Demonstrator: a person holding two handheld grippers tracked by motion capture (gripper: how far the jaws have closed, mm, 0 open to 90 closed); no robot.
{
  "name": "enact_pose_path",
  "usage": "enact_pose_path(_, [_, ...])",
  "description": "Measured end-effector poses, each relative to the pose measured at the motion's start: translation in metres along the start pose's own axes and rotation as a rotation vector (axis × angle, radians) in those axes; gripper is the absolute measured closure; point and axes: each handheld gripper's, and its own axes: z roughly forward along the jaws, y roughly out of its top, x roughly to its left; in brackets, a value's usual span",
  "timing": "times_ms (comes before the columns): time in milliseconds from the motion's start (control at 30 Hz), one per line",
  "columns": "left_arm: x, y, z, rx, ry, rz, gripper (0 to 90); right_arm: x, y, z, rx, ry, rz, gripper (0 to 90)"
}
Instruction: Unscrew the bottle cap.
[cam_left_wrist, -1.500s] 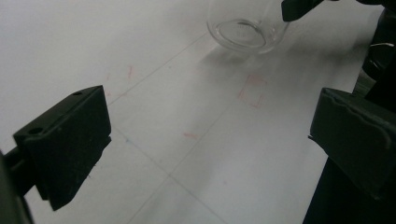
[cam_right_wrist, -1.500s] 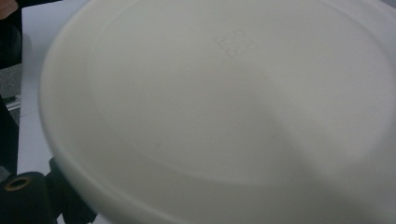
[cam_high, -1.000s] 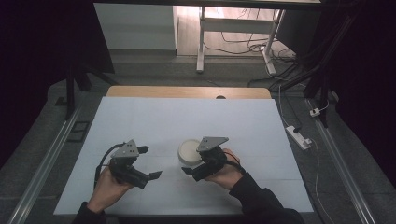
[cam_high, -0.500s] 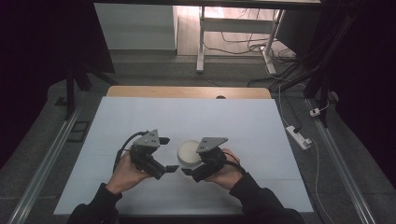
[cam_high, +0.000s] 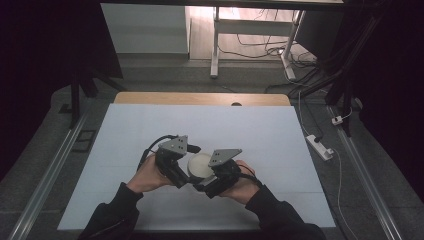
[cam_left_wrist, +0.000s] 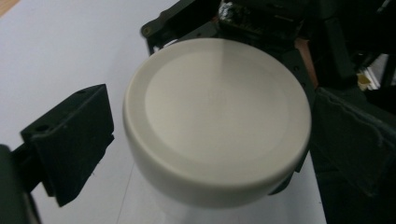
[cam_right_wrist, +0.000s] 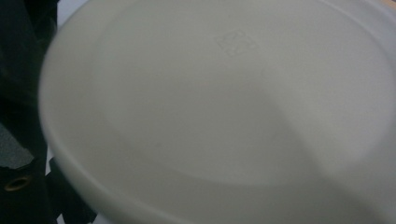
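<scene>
A white round container (cam_high: 200, 165) with a flat lid stands on the white table (cam_high: 260, 130), held between my two grippers. In the left gripper view the lid (cam_left_wrist: 215, 116) lies between the jaws of my left gripper (cam_left_wrist: 212, 140), which is open, with a clear gap at the left jaw. The left gripper (cam_high: 186, 179) reaches the container from the left in the high view. My right gripper (cam_high: 206, 186) comes from the right, its jaws hugging the container's body. The lid (cam_right_wrist: 224, 107) sits very close and blurred in the right gripper view.
The table's wooden far edge (cam_high: 200, 98) lies beyond the white sheet. A power strip (cam_high: 320, 146) with a cable rests on the floor to the right. A white stand (cam_high: 216, 45) and cables are further back.
My left gripper has moved right, from the table's left part up to the container, and now brackets its lid. The right gripper and the container have stayed in place.
</scene>
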Motion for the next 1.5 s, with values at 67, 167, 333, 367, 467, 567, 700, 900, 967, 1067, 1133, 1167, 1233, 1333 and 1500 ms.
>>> enact_pose_path(67, [0.0,0.001,0.002,-0.008,-0.014,0.01,3.7,0.001,0.0,0.0,-0.001,0.009,-0.014,6.6])
enact_pose_path(167, [0.001,0.001,0.003,-0.017,-0.044,0.02,5.5,0.002,0.001,0.0,-0.001,0.016,-0.014,6.6])
enact_pose_path(333, [-0.002,0.001,0.004,-0.015,-0.023,0.031,8.0,0.003,0.001,0.0,-0.001,0.011,-0.015,6.7])
enact_pose_path(367, [-0.002,0.001,0.004,-0.012,-0.017,0.027,8.1,0.002,0.001,0.0,0.001,0.008,-0.016,6.6])
enact_pose_path(467, [-0.003,0.002,0.006,-0.003,0.012,0.004,8.2,0.001,0.0,0.001,0.006,-0.005,-0.012,6.6])
enact_pose_path(567, [-0.005,0.004,0.009,0.005,0.053,-0.032,8.2,-0.001,0.0,0.001,0.013,-0.028,-0.002,6.7])
enact_pose_path(700, [-0.01,0.009,0.012,0.031,0.118,-0.082,8.2,-0.003,-0.001,0.001,0.018,-0.054,0.015,6.7])
enact_pose_path(900, [-0.019,0.017,0.017,0.053,0.215,-0.149,8.1,-0.004,-0.001,0.0,0.01,-0.077,0.039,6.7])
enact_pose_path(967, [-0.02,0.018,0.017,0.06,0.225,-0.142,8.1,-0.005,-0.001,-0.001,0.008,-0.078,0.038,6.7])
enact_pose_path(1067, [-0.016,0.017,0.014,0.049,0.184,-0.125,5.5,-0.004,0.0,-0.002,-0.002,-0.067,0.036,6.7])
enact_pose_path(1133, [-0.013,0.016,0.008,0.032,0.139,-0.116,1.4,-0.003,0.0,-0.003,-0.007,-0.058,0.029,6.7])
enact_pose_path(1167, [-0.011,0.014,0.004,0.028,0.115,-0.11,1.1,-0.003,0.001,-0.004,-0.01,-0.053,0.025,6.6])
enact_pose_path(1233, [-0.007,0.011,-0.002,0.03,0.079,-0.084,0.9,-0.002,0.001,-0.004,-0.011,-0.048,0.027,6.7])
enact_pose_path(1333, [-0.005,0.007,-0.007,0.04,0.04,-0.037,0.9,-0.001,0.001,-0.003,-0.014,-0.029,0.015,6.7])
enact_pose_path(1500, [-0.006,0.005,-0.005,0.047,-0.024,0.04,3.2,0.006,0.002,-0.001,-0.016,0.02,-0.021,6.6])
